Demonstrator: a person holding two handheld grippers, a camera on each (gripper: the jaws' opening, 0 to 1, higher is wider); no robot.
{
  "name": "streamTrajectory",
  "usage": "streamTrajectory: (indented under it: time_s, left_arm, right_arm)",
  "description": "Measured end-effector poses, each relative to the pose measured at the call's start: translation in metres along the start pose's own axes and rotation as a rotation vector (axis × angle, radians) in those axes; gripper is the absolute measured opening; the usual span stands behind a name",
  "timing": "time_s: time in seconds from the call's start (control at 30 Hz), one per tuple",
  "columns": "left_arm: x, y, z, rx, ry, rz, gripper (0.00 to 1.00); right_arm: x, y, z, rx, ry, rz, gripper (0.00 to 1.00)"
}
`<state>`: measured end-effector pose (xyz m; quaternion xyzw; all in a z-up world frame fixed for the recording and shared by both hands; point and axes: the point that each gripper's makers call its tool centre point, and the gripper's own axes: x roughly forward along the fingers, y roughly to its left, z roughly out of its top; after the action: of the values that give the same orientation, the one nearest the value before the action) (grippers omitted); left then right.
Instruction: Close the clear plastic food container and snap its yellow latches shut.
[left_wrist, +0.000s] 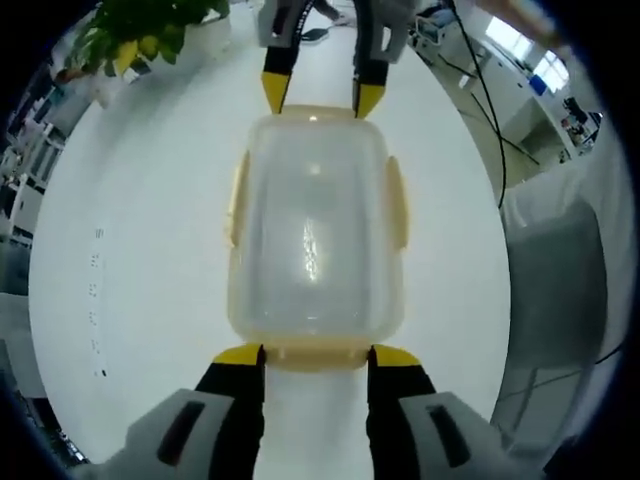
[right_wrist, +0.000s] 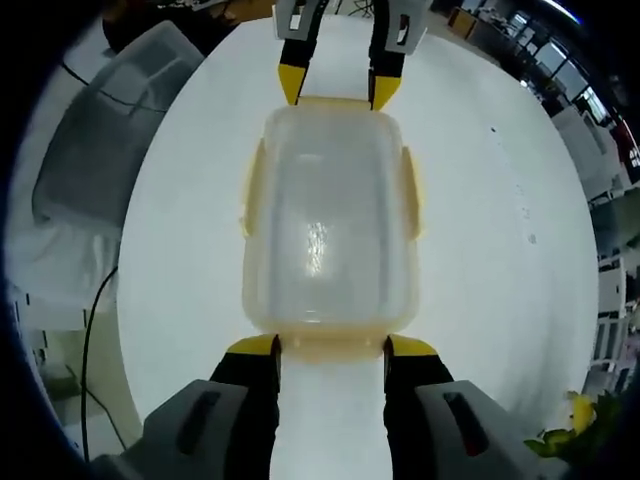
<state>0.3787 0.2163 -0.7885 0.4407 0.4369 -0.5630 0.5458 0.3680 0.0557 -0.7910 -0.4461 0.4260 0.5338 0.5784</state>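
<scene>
A clear plastic container (left_wrist: 315, 230) (right_wrist: 328, 220) with its lid on lies on the white table (left_wrist: 130, 270) (right_wrist: 500, 260). Pale yellow latches (left_wrist: 398, 200) (right_wrist: 410, 190) run along its long sides. My left gripper (left_wrist: 317, 355) (right_wrist: 338, 85) is open, its yellow-tipped jaws flanking one end latch (left_wrist: 315, 352). At the opposite end my right gripper (right_wrist: 332, 347) (left_wrist: 320, 95) is open too, straddling the other end latch (right_wrist: 330, 345). Each pair of fingertips sits right against the container's end corners.
A green plant with yellow fruit (left_wrist: 130, 40) (right_wrist: 585, 415) stands by one table edge. Black cables (left_wrist: 485, 100) (right_wrist: 95, 340) and a grey covered chair (left_wrist: 560, 270) (right_wrist: 110, 140) lie beyond the other edge. Desks fill the room behind.
</scene>
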Motion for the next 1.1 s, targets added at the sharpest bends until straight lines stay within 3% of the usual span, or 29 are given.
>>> streamTrajectory:
  time_s: [0.47,0.53,0.6,0.8,1.1]
  left_arm:
    - [0.005,0.001,-0.002,0.06,0.006,0.014,0.35]
    - [0.009,0.003,-0.008,0.093,0.032,0.029,0.32]
    - [0.013,0.004,-0.012,0.077,0.058,0.031,0.26]
    - [0.009,0.005,-0.009,0.032,0.024,0.018,0.27]
    - [0.002,0.003,-0.003,0.046,-0.008,0.023,0.26]
  right_arm:
    - [0.004,0.002,-0.004,0.018,0.015,0.006,0.38]
    - [0.004,0.002,-0.004,0.022,0.009,0.007,0.38]
    - [0.004,0.002,-0.003,0.019,0.004,0.004,0.38]
    - [-0.001,-0.001,0.0,0.003,-0.018,-0.008,0.37]
    - [-0.002,-0.003,-0.001,-0.011,-0.012,-0.007,0.37]
